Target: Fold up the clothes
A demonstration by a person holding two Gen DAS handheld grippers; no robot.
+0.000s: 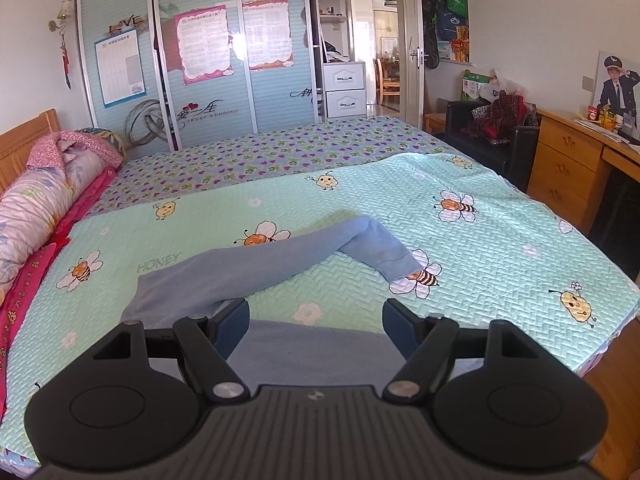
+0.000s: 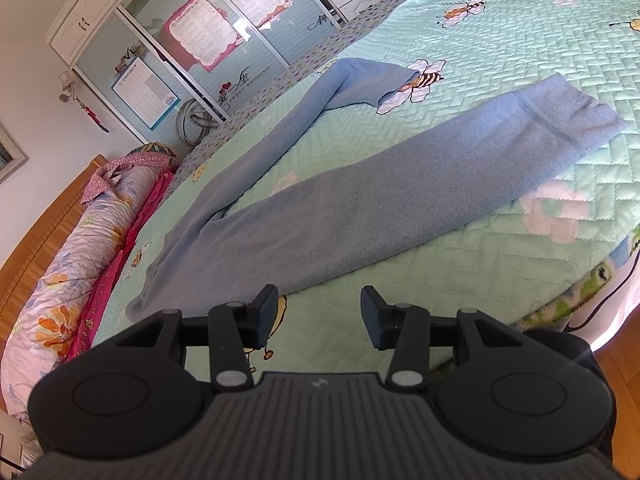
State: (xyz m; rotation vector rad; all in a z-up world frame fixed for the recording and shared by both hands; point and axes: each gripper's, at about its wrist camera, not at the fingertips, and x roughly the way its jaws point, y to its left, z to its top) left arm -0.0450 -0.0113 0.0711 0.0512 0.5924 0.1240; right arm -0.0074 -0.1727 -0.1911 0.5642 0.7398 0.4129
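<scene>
Your blue knit trousers (image 2: 328, 208) lie spread on the mint bee-print quilt (image 1: 500, 240) that covers the near part of the bed, both legs stretched flat. In the right wrist view, one leg runs from the waist end toward a seamed cuff (image 2: 560, 120) at the far right; the other angles away toward the wardrobe and folds back at its end beside a printed bee. In the left wrist view that bent leg (image 1: 360, 244) lies beyond the tongs, and trouser cloth fills the gap between the pads.

Your left tongs (image 1: 316, 314) stand wide apart above the trousers, gripping nothing; whether the pads touch the cloth cannot be told. Your right tongs (image 2: 318, 312) stand partly apart just short of the waist edge of the trousers, over bare quilt, with nothing held.

Legible writing: "HONEY" (image 1: 159, 262) is printed on the quilt just left of the trousers. On the sliding wardrobe (image 1: 200, 60) beyond the trousers, a sign reads "LOVE" (image 1: 127, 24) and a decal reads "SWEET WEDDING" (image 1: 210, 114) under Chinese characters. The pink-bordered posters (image 1: 205, 44) carry print too small to read.

Rolled bedding (image 1: 44, 200) lies along the wooden headboard, left of the trousers.
</scene>
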